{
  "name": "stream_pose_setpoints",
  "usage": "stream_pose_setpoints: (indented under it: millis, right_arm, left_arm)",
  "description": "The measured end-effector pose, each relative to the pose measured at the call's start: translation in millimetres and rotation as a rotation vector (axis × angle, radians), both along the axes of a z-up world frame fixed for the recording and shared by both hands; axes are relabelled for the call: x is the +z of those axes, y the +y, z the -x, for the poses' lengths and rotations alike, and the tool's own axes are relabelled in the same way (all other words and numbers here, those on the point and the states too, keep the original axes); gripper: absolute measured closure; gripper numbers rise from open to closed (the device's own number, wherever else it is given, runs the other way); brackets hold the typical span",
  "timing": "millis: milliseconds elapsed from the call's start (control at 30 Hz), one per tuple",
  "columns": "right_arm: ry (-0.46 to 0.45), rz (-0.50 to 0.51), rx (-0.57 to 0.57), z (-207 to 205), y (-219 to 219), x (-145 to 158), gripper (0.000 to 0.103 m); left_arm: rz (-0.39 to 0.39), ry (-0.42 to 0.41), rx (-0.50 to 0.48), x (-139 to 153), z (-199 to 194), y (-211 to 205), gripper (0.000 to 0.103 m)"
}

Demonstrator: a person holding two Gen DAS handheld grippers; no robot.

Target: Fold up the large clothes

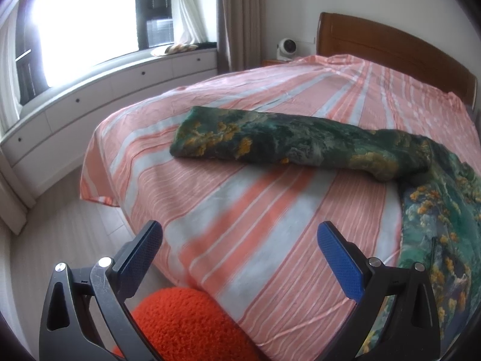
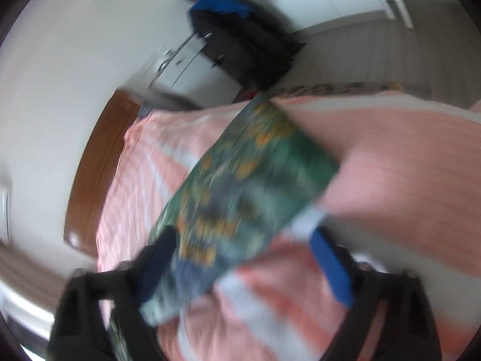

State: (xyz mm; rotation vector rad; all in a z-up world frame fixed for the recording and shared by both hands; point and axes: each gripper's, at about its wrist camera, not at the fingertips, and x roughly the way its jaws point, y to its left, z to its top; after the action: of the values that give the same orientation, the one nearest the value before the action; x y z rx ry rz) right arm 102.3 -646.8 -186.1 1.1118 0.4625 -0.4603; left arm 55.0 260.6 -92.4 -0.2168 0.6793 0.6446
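Spread over the striped pink bed (image 1: 270,210): a green landscape-print garment (image 1: 300,141), one sleeve stretched flat across the middle of the bed toward the window-side edge, the body draped toward and over the near right edge. Probably laid out this way so the sleeve can be folded inward first.

Left tongs (image 1: 240,258) released, fingers wide apart, hovering above the near edge with nothing between them; likely waiting to pinch a hem or sleeve.

Right tongs (image 2: 240,267) spread as well in the blurred right wrist view, fabric running between the fingers and overlapping the left one, no clamping apparent; contact impossible to judge.

Orange knitted thing (image 1: 186,325) below the left tongs, unidentified.

No brand, label or writing legible anywhere.
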Motion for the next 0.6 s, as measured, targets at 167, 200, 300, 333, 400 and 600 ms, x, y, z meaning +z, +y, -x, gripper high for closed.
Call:
stream_pose_setpoints:
  millis: [167, 200, 300, 333, 400, 600]
  right_arm:
    - [0.129, 0.052, 0.053, -31, -14, 8, 0.095]
    - [0.142, 0.103, 0.057, -31, -13, 16, 0.095]
    - [0.241, 0.193, 0.062, -34, -13, 13, 0.096]
    - [0.248, 0.191, 0.065, -34, -14, 8, 0.096]
    - [0.232, 0.235, 0.057, -34, -6, 16, 0.096]
    - [0.093, 0.448, 0.148, -57, 45, 109, 0.095]
  left_arm:
    - [0.0, 0.02, -0.01, -1, -2, -2, 0.0]
    - [0.0, 0.017, -0.009, 0, -1, -3, 0.0]
    - [0.005, 0.015, -0.006, 0, -1, -2, 0.0]
    - [0.007, 0.016, -0.007, 0, -1, -1, 0.0]
    - [0.008, 0.018, -0.013, -1, -3, -1, 0.0]
    - [0.002, 0.018, -0.041, -3, -6, -6, 0.0]
